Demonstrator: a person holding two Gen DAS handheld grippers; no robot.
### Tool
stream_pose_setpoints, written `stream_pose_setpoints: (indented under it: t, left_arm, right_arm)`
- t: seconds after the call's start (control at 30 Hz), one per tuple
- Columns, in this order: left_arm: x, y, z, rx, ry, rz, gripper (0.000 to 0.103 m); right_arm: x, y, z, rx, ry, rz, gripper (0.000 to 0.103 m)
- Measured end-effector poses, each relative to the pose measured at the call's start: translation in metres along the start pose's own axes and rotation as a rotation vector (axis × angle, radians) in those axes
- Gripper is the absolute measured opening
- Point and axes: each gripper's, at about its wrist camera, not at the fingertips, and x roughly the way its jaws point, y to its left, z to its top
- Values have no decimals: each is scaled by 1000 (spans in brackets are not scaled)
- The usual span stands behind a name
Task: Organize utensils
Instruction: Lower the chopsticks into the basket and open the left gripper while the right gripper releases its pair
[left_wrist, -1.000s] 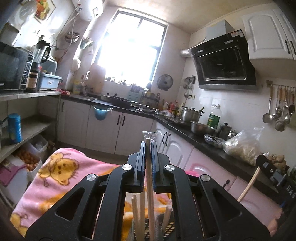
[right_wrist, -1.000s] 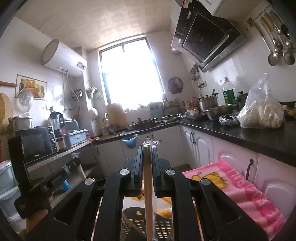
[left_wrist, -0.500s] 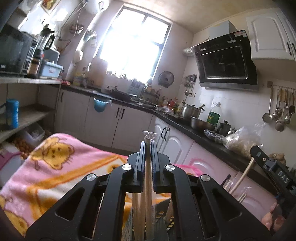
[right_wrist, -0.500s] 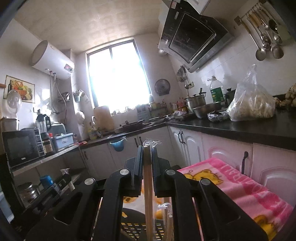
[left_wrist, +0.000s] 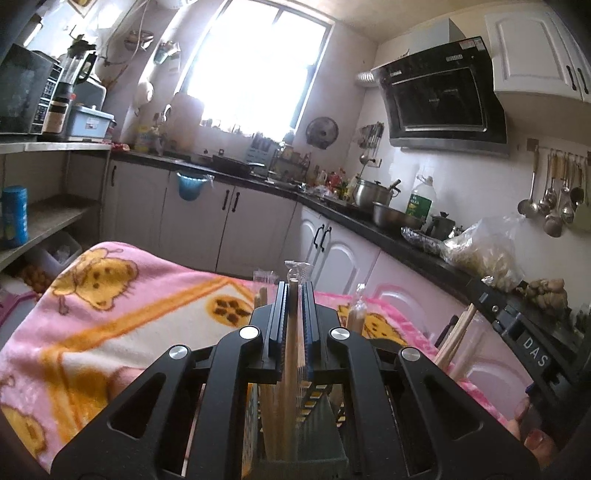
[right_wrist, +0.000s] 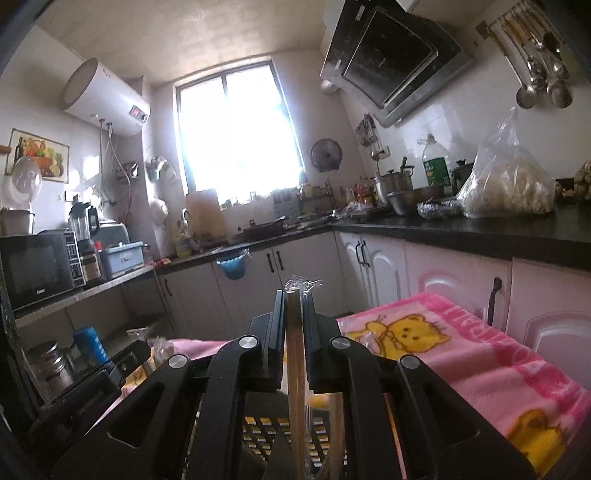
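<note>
My left gripper (left_wrist: 294, 295) is clamped on wrapped chopsticks (left_wrist: 293, 332), held upright so they drop straight into the slotted basket (left_wrist: 314, 406) below. My right gripper (right_wrist: 294, 302) pinches another pair (right_wrist: 295, 369) vertically over that basket (right_wrist: 258, 432), on the blanket-covered table (right_wrist: 498, 369).

Bright window (right_wrist: 236, 136) blazing at the far wall, a white water heater (right_wrist: 105, 98) mounted up to its left. Black range hood (left_wrist: 439, 99) tilts out over the dark countertop (right_wrist: 480, 229), where a steel pot (left_wrist: 373, 190), a green-labelled oil bottle (right_wrist: 436, 164) and a bulging plastic bag (right_wrist: 509, 177) sit. Ladles (left_wrist: 550, 195) hang on the tiled wall. Pink bear-print blanket (left_wrist: 110, 306) spreads below; microwave (right_wrist: 37, 266) on the left shelf.
</note>
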Motion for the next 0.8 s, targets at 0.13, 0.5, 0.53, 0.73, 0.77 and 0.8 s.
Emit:
stream_pose_setpoints:
  t: [0.13,0.5,0.53,0.73,0.77,0.8]
  left_arm:
    - [-2,2,-1,6,29,-1,2]
    - [-12,6,-7,10,117,2,13]
    - [-13,6,-8,10,120,4,16]
    - [-23,8,-8,10,135,6,26]
    - [-24,7,-8,12,138,6,28]
    - [-25,6,-8,15,142,8,29]
  right_arm:
    - [-1,-3,-2,6,43,6,11]
    - [-16,-3,-8,-10,99,19,12]
    - [-17,-3,-8,-9,101,18,14]
    - [-26,-7,-9,2,117,26,22]
    - [-28,-6,-8,2,117,28,24]
    - [-29,-6,-8,2,116,28,26]
